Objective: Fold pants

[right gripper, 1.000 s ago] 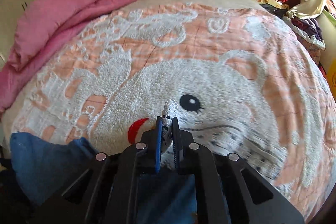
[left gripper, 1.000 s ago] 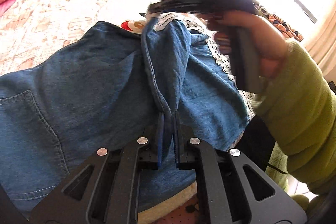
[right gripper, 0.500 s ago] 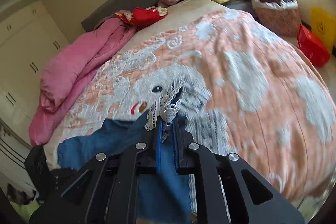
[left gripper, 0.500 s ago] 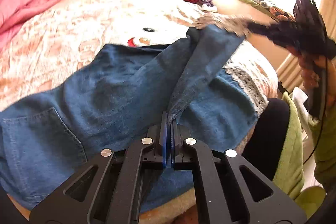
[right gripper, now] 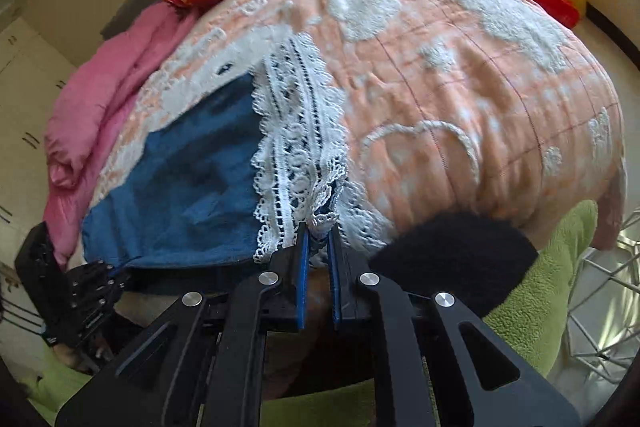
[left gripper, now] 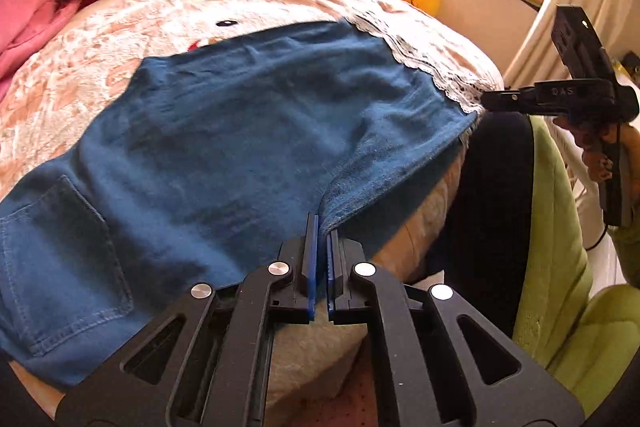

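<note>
left hand-held gripper (left gripper: 322, 227) clamped, right hand-held gripper (right gripper: 317, 227) clamped

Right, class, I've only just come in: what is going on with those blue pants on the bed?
A person in green sleeves holds a gripper in each hand and is working on the denim pants spread over the peach bedspread. The left gripper is shut on the near edge of a leg. The right gripper is shut on the white lace hem at the leg's end. The leg lies stretched flat between them; no fold is made yet.
</note>
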`<state>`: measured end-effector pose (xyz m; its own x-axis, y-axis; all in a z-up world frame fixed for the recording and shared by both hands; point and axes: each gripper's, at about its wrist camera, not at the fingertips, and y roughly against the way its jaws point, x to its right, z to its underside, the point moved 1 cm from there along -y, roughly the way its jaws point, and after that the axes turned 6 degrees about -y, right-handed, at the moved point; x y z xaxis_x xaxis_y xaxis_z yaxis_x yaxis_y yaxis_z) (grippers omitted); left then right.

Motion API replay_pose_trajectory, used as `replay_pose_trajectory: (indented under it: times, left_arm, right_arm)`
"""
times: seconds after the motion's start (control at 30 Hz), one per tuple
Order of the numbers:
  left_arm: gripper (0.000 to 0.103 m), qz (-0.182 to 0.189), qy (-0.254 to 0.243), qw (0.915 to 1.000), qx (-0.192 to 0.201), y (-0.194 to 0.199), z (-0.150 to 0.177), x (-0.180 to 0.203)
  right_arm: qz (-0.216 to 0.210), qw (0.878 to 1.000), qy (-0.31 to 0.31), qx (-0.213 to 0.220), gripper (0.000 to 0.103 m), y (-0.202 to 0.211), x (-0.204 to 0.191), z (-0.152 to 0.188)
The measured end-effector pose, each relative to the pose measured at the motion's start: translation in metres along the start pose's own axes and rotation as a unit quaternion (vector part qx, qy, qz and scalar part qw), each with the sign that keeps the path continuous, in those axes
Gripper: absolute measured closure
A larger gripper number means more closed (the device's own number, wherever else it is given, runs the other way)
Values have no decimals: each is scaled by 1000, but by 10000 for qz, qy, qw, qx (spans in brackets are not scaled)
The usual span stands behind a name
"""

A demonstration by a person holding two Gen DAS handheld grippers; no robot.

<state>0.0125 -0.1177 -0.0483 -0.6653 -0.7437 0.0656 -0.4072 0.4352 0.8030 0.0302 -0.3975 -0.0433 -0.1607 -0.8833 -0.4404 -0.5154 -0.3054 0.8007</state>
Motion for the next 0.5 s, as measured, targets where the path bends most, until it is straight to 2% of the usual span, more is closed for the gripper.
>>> replay_pose_trajectory:
  times: [0.13, 0.17, 0.2, 0.27, 0.33, 0.37, 0.43, 0.5]
  left_arm:
    - [99, 38, 1, 9999, -110, -7, 3, 2]
    - [99, 42, 27, 9999, -144, -9, 3, 0]
    - [99, 52, 48, 9998, -173, -11, 4, 0]
    - [99, 59, 78, 9998, -194, -12, 4, -1]
    - [97, 103, 86, 9997, -200, -11, 5, -1]
    - [95, 133, 92, 9996, -212, -11, 6, -1]
    - [80, 163, 109, 9996, -206, -10, 7, 1]
    - [76, 195, 131, 9995, -220, -7, 9, 3]
  right_arm:
    - [468, 9985, 257, -138, 93, -7, -2, 5]
    - [607, 9976, 321, -122, 89, -6, -3, 6]
    - [758, 9963, 404, -73, 85, -3, -4, 6]
    - [1017, 9928, 545, 327, 84, 13, -8, 4]
    - [942, 9899, 807, 690, 82, 26, -17, 1]
    - [870, 9891, 952, 704, 82, 26, -24, 0]
    - [566, 9900, 1212, 454, 82, 16, -41, 1]
    - [351, 9880, 1496, 125, 82, -4, -57, 5]
